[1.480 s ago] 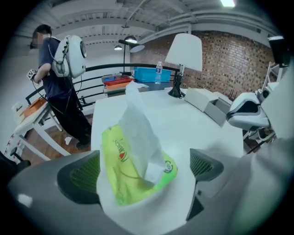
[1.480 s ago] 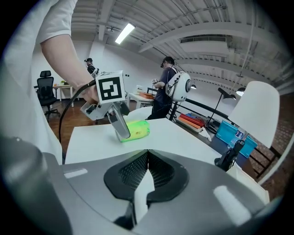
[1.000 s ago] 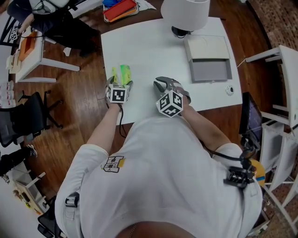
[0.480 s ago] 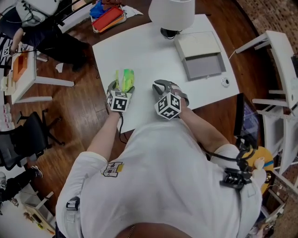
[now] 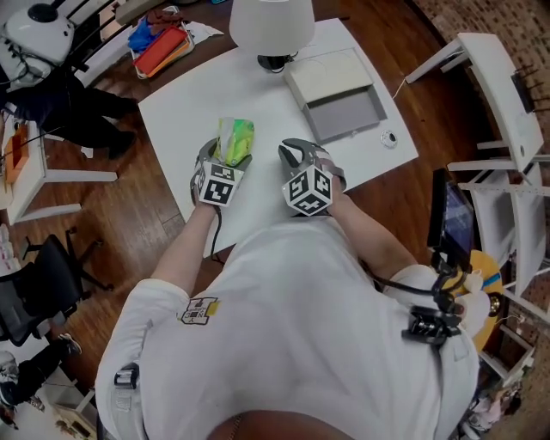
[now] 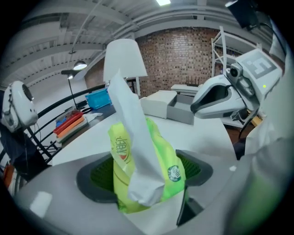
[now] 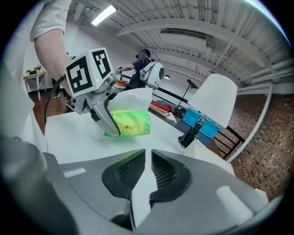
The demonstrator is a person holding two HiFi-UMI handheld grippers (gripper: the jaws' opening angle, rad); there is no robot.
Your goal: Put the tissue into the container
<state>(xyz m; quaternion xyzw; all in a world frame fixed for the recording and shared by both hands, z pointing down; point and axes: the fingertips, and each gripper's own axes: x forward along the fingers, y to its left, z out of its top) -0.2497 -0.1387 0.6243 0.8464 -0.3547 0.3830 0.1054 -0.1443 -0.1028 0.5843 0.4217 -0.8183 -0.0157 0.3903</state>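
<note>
Left gripper view: shows the left gripper (image 6: 146, 179) clamped on the tissue pack (image 6: 163, 160), with ribbed pads (image 6: 101, 174) pressing in from both sides and pinching the green-yellow wrapper low down. Shows also a white sheet (image 6: 131, 124) standing loose out of the top slit. Looks light, soft and squashy under a slick film wrapper. Likely to crumple rather than resist, and to slide out under too light a squeeze. Best held across the body of the pack, as here, and never by the loose sheet, probably apt to pull free. In the head view, lies at the near left of the white table (image 5: 266, 94), straight ahead of the marker cube and between the jaws. Hard to tell whether resting on the top or just raised off it. Sits well apart from the grey container (image 5: 348, 116) at the far right, beside the lamp (image 5: 271, 21). Right gripper (image 7: 148, 170): all but closed, nothing between the jaws, hovering just beside the left one.
</note>
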